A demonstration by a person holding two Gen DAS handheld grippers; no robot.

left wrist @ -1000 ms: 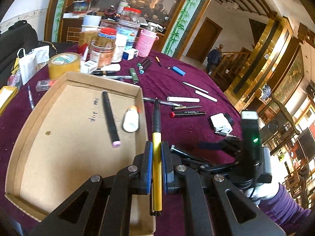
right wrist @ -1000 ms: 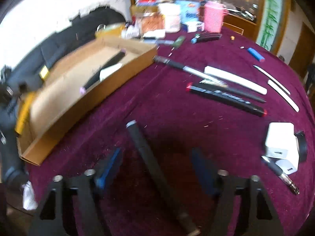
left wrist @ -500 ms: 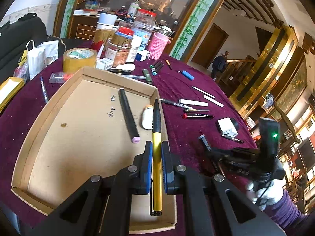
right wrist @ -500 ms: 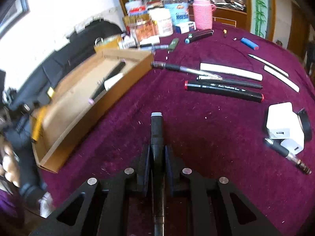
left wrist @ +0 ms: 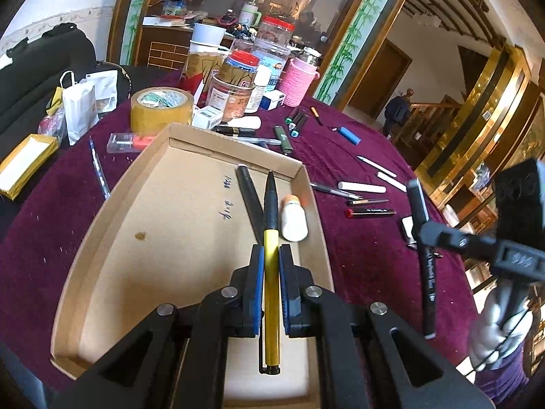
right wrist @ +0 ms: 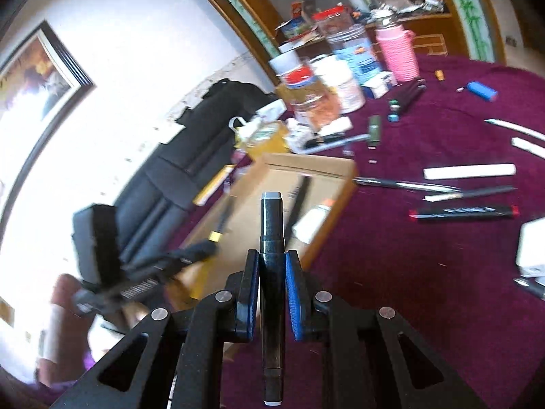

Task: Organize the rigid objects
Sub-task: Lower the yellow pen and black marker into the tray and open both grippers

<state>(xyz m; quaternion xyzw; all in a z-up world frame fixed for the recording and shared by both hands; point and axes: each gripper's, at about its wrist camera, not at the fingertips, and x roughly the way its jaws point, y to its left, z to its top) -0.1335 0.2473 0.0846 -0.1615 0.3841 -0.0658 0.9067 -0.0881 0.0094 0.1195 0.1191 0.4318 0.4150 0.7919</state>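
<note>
My left gripper (left wrist: 271, 252) is shut on a yellow and black pen (left wrist: 271, 272) and holds it over the cardboard tray (left wrist: 170, 238). In the tray lie a black marker (left wrist: 250, 197) and a small white bottle (left wrist: 293, 220). My right gripper (right wrist: 271, 259) is shut on a black marker (right wrist: 271, 238), lifted off the purple cloth and pointing toward the tray (right wrist: 340, 167). The right gripper with its marker (left wrist: 424, 255) also shows at the right of the left wrist view.
On the purple tablecloth (left wrist: 357, 255) to the right lie a red-capped black marker (right wrist: 463, 212), white sticks (right wrist: 469, 171), pens and a white charger (right wrist: 533, 245). Jars (left wrist: 235, 85), a tape roll (left wrist: 161, 109) and a pink cup (left wrist: 301, 81) stand behind the tray.
The right gripper closed on the black marker, lifted it off the cloth and swung left toward the tray. The left gripper carried the yellow pen further over the tray.
</note>
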